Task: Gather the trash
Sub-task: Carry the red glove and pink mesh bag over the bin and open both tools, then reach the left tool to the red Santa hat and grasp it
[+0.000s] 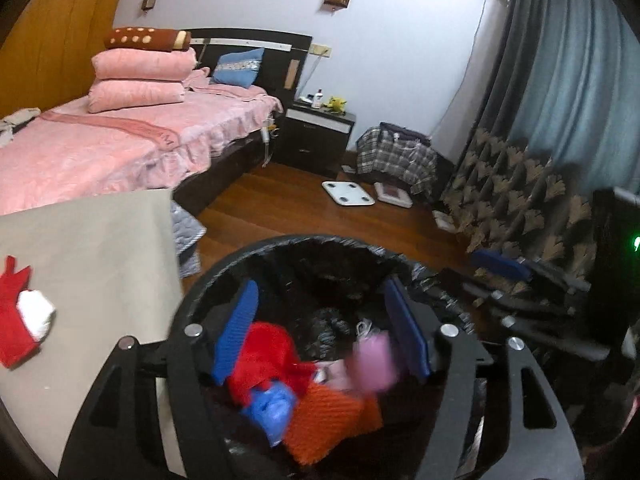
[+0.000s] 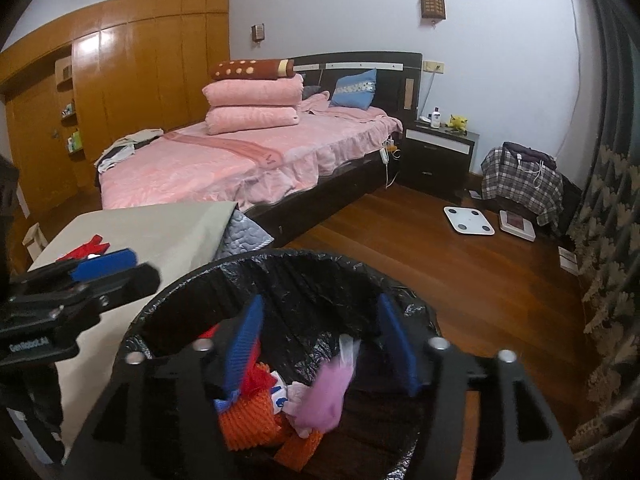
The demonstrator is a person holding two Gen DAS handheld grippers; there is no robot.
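Observation:
A black bin (image 1: pixel 224 268) lined with a black bag holds red, orange, blue and white scraps; it also shows in the right wrist view (image 2: pixel 168 304). My left gripper (image 1: pixel 320 328) is open over the bin mouth. My right gripper (image 2: pixel 320 344) is open over the same bin. A blurred pink piece (image 2: pixel 328 396) is in the air between my right fingers, touching neither; it also shows in the left wrist view (image 1: pixel 376 364). A red and white scrap (image 1: pixel 24 316) lies on the beige table (image 1: pixel 100 240) to the left of the bin.
A pink bed (image 2: pixel 240 160) stands behind the table. A nightstand (image 2: pixel 440 152), a white scale (image 2: pixel 468 220) and a plaid bag (image 2: pixel 520 180) are on the wooden floor beyond the bin. A patterned curtain (image 2: pixel 608 240) hangs on the right.

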